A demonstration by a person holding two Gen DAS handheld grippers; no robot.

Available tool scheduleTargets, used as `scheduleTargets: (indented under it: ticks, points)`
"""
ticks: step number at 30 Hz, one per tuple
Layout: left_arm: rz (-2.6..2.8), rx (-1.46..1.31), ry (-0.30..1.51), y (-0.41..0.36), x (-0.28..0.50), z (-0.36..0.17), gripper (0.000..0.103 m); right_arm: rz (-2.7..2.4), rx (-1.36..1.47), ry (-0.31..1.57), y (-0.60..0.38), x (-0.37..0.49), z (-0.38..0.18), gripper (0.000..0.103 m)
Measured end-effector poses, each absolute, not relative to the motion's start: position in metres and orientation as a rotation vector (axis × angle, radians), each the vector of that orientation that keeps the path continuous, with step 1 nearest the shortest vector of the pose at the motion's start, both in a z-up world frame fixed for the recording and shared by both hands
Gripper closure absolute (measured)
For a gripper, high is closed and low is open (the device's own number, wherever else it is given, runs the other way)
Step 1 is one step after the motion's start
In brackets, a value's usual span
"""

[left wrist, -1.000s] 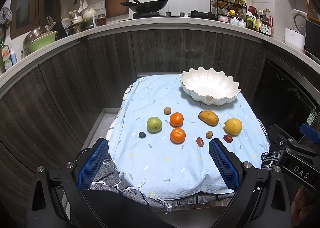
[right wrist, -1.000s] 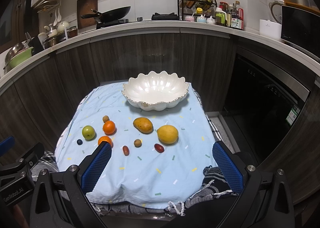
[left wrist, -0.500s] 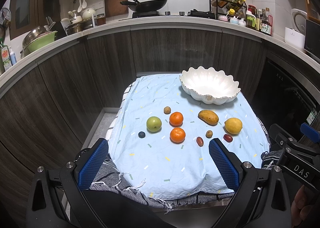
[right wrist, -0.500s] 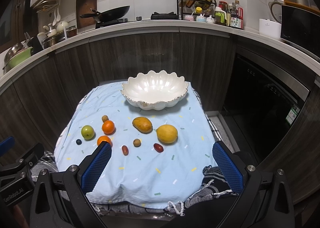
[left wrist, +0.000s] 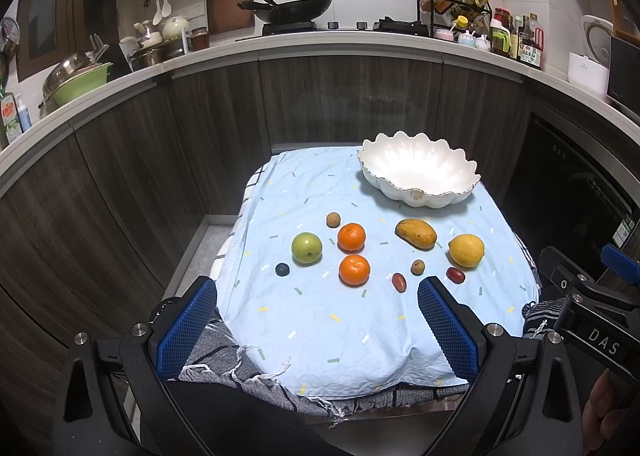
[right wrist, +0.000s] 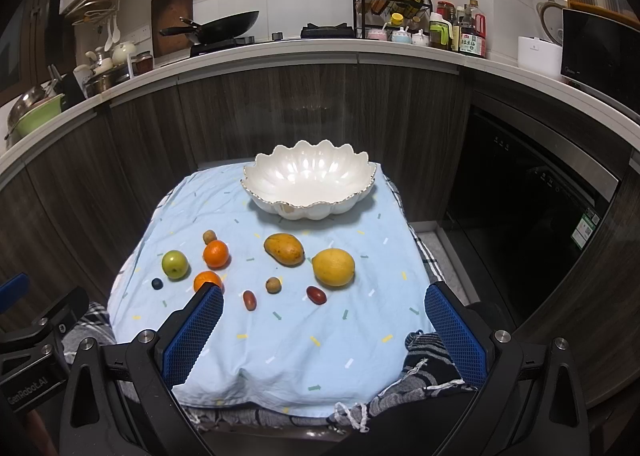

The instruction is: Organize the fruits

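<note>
A white scalloped bowl [left wrist: 420, 178] [right wrist: 310, 184] stands with nothing in it at the far side of a light blue cloth [left wrist: 320, 320]. Loose fruit lies on the cloth: a green apple [left wrist: 306, 248], two oranges [left wrist: 351, 237] [left wrist: 354, 269], a mango [left wrist: 416, 233], a lemon [left wrist: 466, 250] [right wrist: 333, 267], a blueberry [left wrist: 282, 269], two small brown fruits [left wrist: 333, 219] [left wrist: 417, 267] and two red dates [left wrist: 399, 281] [left wrist: 455, 275]. My left gripper [left wrist: 316, 326] is open over the near edge. My right gripper [right wrist: 324, 330] is open too, short of the dates.
Dark wood cabinets and a curved white counter [left wrist: 320, 44] with a wok [left wrist: 296, 10], bottles and pots surround the small table. A black oven front [right wrist: 520, 240] is to the right. A striped grey cloth [left wrist: 224, 356] hangs under the blue one.
Both grippers have drifted very slightly; the view of the table is almost the same. Nothing was taken hold of and no fruit has moved.
</note>
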State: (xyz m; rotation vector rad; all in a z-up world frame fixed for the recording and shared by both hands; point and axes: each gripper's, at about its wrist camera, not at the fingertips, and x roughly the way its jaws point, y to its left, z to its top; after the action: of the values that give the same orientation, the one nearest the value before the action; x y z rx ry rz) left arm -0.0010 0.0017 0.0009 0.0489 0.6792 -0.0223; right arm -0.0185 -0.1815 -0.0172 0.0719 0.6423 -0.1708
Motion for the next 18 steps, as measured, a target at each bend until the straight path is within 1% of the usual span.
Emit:
scheduleTargets:
  ticks: [18]
  points:
    - [-0.028,0.058,0.684,-0.0022,-0.0018,-0.0057,0.001,-0.175,0.074,0.65,-0.1857,-0.0166,-0.0192,0.001]
